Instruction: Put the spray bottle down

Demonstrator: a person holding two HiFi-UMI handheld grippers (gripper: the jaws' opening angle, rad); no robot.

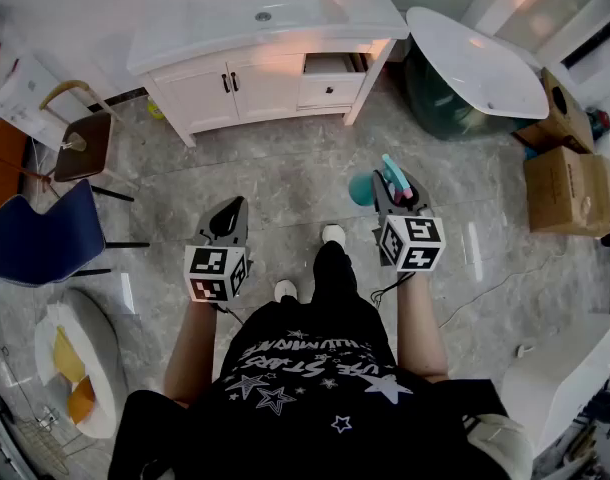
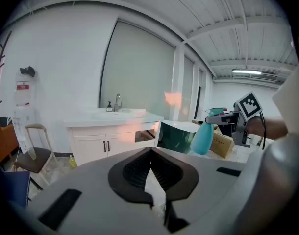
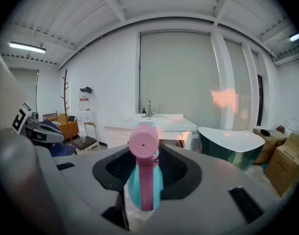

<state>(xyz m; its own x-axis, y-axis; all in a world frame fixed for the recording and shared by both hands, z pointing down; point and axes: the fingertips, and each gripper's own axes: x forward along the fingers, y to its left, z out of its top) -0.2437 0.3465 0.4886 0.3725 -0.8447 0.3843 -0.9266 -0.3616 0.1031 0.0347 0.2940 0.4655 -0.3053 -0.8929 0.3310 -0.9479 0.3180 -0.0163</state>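
A teal spray bottle [image 1: 364, 188] with a pink trigger head hangs above the marble floor, its neck held in my right gripper [image 1: 396, 192], which is shut on it. In the right gripper view the pink head and teal body [image 3: 144, 180] fill the space between the jaws. The left gripper view shows the bottle [image 2: 204, 137] off to the right, held out by the right gripper [image 2: 237, 120]. My left gripper [image 1: 229, 212] is held at the same height to the left. Its jaws meet at the tip [image 2: 150, 153] and hold nothing.
Ahead stands a white vanity [image 1: 195, 43] with a sink and one drawer [image 1: 330, 68] pulled out. A green-sided bathtub [image 1: 475, 63] is at the right, with cardboard boxes [image 1: 570, 183] beyond it. A blue chair [image 1: 45, 233] and a wooden chair [image 1: 85, 143] stand at the left.
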